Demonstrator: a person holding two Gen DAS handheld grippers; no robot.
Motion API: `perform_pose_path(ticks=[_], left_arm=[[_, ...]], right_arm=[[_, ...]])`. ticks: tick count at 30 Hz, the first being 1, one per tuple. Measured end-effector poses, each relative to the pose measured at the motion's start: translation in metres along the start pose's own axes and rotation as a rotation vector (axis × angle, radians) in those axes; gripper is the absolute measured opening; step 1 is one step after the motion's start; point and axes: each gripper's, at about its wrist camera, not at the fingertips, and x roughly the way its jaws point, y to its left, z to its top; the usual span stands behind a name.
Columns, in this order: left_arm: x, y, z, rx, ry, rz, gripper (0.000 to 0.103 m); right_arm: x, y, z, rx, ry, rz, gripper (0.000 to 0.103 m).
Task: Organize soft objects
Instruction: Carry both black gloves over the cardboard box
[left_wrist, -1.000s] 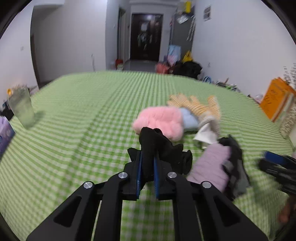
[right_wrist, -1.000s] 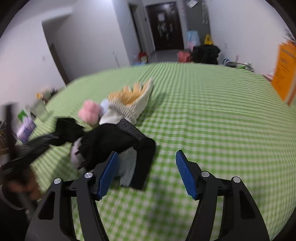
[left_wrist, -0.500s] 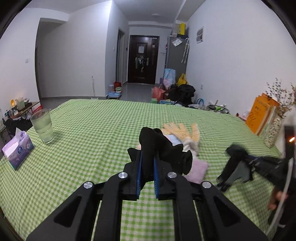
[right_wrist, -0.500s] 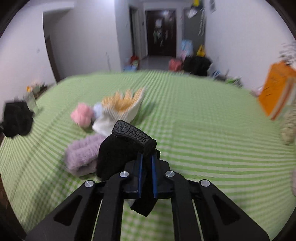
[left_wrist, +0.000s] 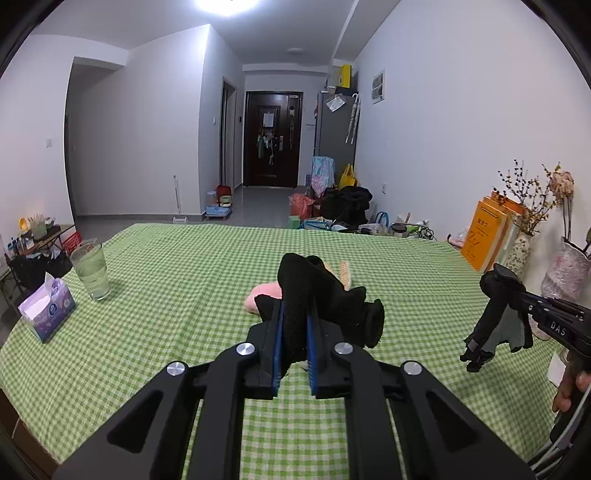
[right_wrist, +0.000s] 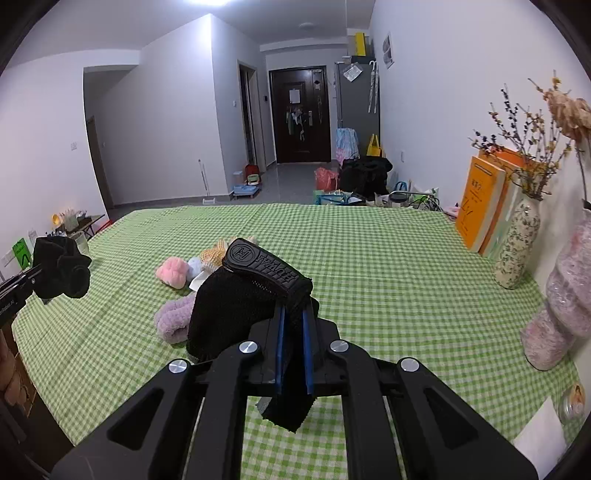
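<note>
Both grippers are up off the table, each carrying a black glove. The left gripper (left_wrist: 293, 341) is clenched on a black knit glove (left_wrist: 325, 302), its blue pads pinching the fabric while the rest of the glove bunches up above and to the right of the fingers. It points forward and somewhat downward over the green checked tablecloth (left_wrist: 166, 295).

Over on the right, the right gripper (right_wrist: 293, 345) is clamped tight on a black sports glove (right_wrist: 240, 299), the one with a rubber wrist tab bearing a logo; a corner of the fabric hangs out below the jaws. From the left camera this glove dangles free in the air off the tool's tip, near the right edge of the table, with the person's hand (left_wrist: 570, 387) gripping the handle (only a few fingers show at the frame's edge).

Down on the cloth between the two tools sits the remaining pile: a pink fluffy glove (right_wrist: 171, 272), a pale blue item (right_wrist: 194, 266) just beside it, a yellow-and-white work glove (right_wrist: 214, 254) behind, and a lilac fuzzy glove (right_wrist: 173, 319) nearest the right gripper.

A glass of water (left_wrist: 91, 271) and a tissue pack (left_wrist: 48, 308) stand at the table's left side; orange books (right_wrist: 480, 206) and a vase of dried flowers (right_wrist: 517, 247) line the right
</note>
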Motion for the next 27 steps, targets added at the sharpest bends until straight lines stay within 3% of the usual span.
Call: perform_pose_path(ticks=[7,14,19,27], left_arm=[[-0.016,0.0,-0.001,-0.011,-0.017,0.027,0.008],[-0.035,0.039,-0.01,-0.057,-0.01,0.148,0.008],[-0.079,0.098,-0.026,-0.137,-0.02,0.344,0.008],[-0.196,0.206,-0.081,-0.356,-0.015,0.779,0.008]], right_arm=[[-0.002,0.01,-0.002,-0.02,0.001,0.027,0.009],[0.027,0.058,0.004,-0.068,0.019,0.175,0.009],[0.056,0.131,0.004,-0.148,0.06,0.355,0.009],[0.072,0.292,-0.01,-0.333,0.129,0.717,0.009]])
